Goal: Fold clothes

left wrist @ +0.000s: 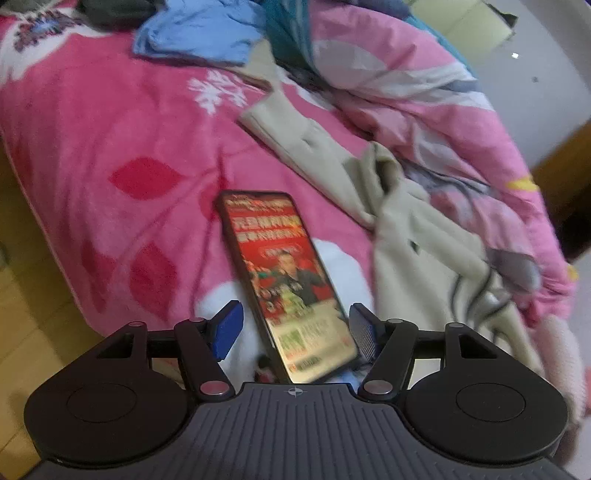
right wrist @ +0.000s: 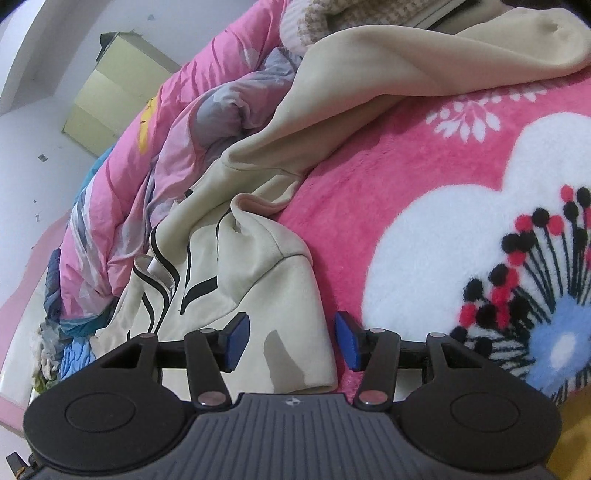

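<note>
Pink plush blanket (left wrist: 110, 122) with white and red flower shapes is covering the bed, and a cream jacket (right wrist: 258, 258) with dark trim lines is lying crumpled across it, one part trailing up toward the rumpled pink quilt (right wrist: 122, 177). In the left wrist view, the left gripper (left wrist: 295, 330) is standing with its jaws apart over a phone (left wrist: 284, 280) that is lying screen-up on the blanket; the phone's near end is sitting between the blue pads, and no grip on it is showing, though the view is blurred. The same jacket (left wrist: 417, 236) is lying just to the right of the phone. A blue garment (left wrist: 195, 33) is lying well apart near the far edge. The right gripper (right wrist: 291, 339) is hovering with its jaws apart and nothing clamped, the jacket's near edge lying between and below its fingers.
</note>
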`<state>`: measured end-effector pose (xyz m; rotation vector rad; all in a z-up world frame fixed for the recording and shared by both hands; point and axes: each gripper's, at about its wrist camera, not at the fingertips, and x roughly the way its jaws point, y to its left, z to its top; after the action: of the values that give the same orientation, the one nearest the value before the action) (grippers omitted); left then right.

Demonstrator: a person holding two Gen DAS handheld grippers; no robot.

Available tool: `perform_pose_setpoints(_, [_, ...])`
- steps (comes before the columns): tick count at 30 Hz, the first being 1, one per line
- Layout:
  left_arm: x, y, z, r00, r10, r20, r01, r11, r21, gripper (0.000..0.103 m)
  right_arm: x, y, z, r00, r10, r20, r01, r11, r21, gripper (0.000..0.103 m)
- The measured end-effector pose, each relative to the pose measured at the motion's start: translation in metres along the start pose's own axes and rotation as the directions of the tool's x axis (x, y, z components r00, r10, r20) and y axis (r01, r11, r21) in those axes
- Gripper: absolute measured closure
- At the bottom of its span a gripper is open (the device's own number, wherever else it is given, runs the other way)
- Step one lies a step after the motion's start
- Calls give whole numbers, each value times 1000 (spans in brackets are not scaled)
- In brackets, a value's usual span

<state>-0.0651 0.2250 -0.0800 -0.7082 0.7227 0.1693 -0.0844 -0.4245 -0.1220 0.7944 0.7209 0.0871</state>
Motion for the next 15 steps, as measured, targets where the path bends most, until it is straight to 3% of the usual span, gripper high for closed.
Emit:
perform_pose_setpoints(2, [2,-10,-2,998,41,48,-40,999,-5,32,0,0,-1,1000,2,4,-2,1000,2,48])
perform_pose_setpoints(6, [12,-47,-14,980,146,135,-156,985,68,3,-1,-3,-2,1000,19,11,-20,1000,11,48])
perform_pose_setpoints(10, [31,-76,-38,929,309,206,-344,924,164,2,-2,-11,-1,998,58,13,-58,998,38,48])
perform_pose_setpoints(15, [50,-78,-55,908,390,150,-411,900,145,9,-3,-14,-1,997,75,10,-75,996,43,48])
